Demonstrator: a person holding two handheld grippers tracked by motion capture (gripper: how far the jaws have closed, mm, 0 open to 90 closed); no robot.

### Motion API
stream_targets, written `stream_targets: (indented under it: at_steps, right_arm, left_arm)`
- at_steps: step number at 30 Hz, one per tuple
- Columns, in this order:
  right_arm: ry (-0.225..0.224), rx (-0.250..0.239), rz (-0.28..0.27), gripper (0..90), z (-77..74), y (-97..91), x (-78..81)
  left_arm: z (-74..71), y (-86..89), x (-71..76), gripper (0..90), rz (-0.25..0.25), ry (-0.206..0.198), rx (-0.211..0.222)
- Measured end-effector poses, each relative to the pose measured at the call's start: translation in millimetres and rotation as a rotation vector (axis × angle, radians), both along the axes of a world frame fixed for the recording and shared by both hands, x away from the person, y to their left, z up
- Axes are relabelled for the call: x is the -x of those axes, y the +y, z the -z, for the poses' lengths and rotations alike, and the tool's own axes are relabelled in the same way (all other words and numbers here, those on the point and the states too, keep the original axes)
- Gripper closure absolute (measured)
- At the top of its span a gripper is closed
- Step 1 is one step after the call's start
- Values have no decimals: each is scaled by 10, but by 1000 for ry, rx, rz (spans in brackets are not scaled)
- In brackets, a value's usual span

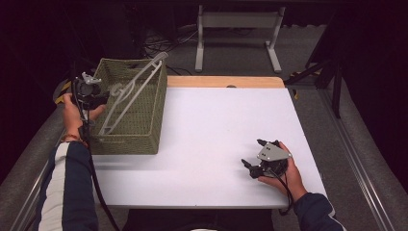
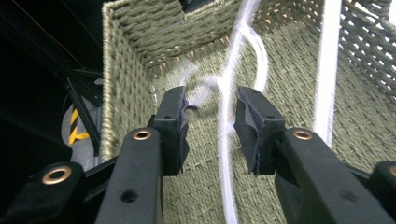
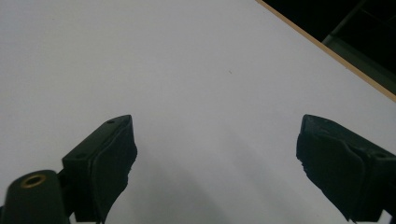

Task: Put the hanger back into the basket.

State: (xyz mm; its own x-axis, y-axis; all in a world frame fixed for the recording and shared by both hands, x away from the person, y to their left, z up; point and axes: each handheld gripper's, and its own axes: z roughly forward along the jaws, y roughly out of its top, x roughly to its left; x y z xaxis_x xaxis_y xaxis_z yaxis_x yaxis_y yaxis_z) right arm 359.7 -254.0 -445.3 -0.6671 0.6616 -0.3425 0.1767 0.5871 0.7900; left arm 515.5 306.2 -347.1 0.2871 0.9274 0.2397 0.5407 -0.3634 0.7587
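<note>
One white hanger (image 1: 130, 94) propped slantwise inside woven basket (image 1: 132, 110) at upper left of high view, so judged already dropped in, with nothing else waiting on white table (image 1: 211, 134). Left gripper (image 1: 91, 91) poised at basket's left rim, jaws parted with hanger's wire neck (image 2: 225, 107) between pads (image 2: 180, 121) untouched, apparently let go; right gripper (image 1: 262, 161) resting lower right, spread wide, holding nothing. Seen close from left gripper view but not from above: clear gap either side of wire.
</note>
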Motion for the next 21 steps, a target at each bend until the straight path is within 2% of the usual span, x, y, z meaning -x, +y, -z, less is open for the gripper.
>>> stream_targets:
  at_steps: [2, 3, 8, 16, 19, 21]
  right_arm:
    - [-8, 9, -3, 121, -5, 3, 9]
    - [-11, 10, -4, 122, -8, 4, 12]
    - [-10, 5, -5, 124, -18, 6, 15]
    - [-19, -6, 1, 124, -44, -18, 27]
    - [-19, -22, 7, 125, -57, -32, 32]
    - [-20, -27, 9, 125, -63, -37, 31]
  left_arm:
    - [-10, -12, 23, 626, 12, -21, 5]
    - [-18, -24, 37, 617, 22, -27, 21]
    - [-57, -91, 75, 563, 61, -56, 24]
    - [-113, -240, 176, 422, 120, -100, 45]
    - [-149, -328, 272, 386, 178, -147, 89]
    - [-155, -356, 296, 358, 189, -153, 96]
